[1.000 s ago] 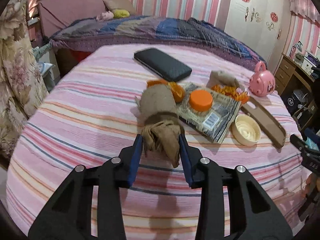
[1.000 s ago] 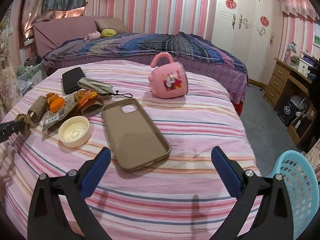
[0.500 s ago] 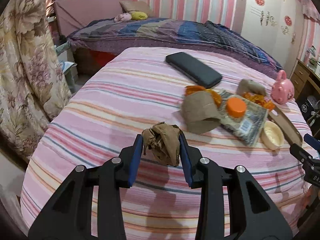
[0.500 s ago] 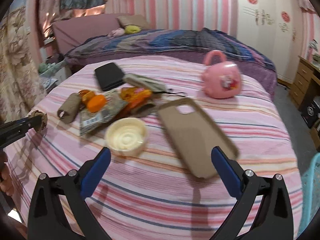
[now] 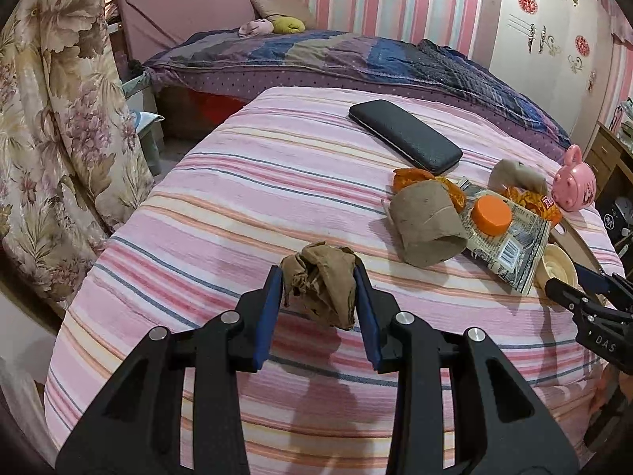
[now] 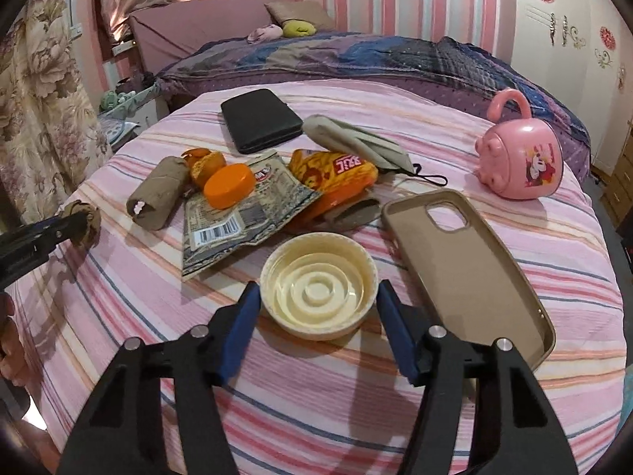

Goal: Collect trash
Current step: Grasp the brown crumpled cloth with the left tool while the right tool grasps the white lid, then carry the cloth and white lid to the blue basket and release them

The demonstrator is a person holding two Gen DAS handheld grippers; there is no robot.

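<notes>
My left gripper (image 5: 318, 277) is shut on a crumpled brown paper wad (image 5: 322, 281) and holds it above the striped bed; the wad also shows in the right wrist view (image 6: 84, 221). My right gripper (image 6: 316, 297) is open, its fingers on either side of a cream plastic lid (image 6: 317, 297) lying on the bed. Other trash lies behind: a cardboard tube (image 6: 158, 192), an orange cap (image 6: 229, 185), a grey snack wrapper (image 6: 245, 217), an orange snack bag (image 6: 336, 174) and orange peel (image 6: 203, 160).
A tan phone case (image 6: 467, 269), a pink mug (image 6: 522, 162), a black wallet (image 6: 259, 118) and a folded grey mask (image 6: 356, 144) also lie on the bed (image 6: 395, 415). A floral curtain (image 5: 51, 118) hangs at the left. A second bed (image 5: 336, 59) stands behind.
My left gripper lifted the paper wad and pulled back left from the tube. My right gripper swung left and forward, narrowing around the cream lid.
</notes>
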